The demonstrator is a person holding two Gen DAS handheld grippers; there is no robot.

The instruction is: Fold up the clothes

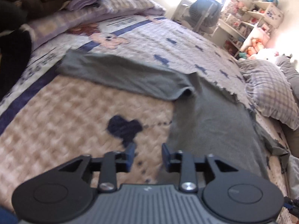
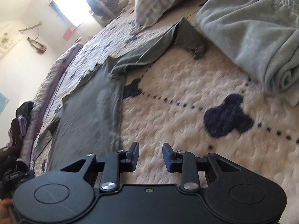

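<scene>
Bedroom scene: quilted bed carrying a grey garment, spread flat mid-bed with one sleeve stretched toward the bed's left side. Left hand-held gripper hovers spread and empty beside the garment's near edge; right hand-held gripper likewise spread, over bare quilt. Risk, as judged: pinching quilt along with cloth, dragging the lay askew. Only the right view shows the folded pale green bundle; only the left shows the shelves.

Grey shirt; cream quilt, navy mouse-head motifs; pale-green folded trousers.
</scene>
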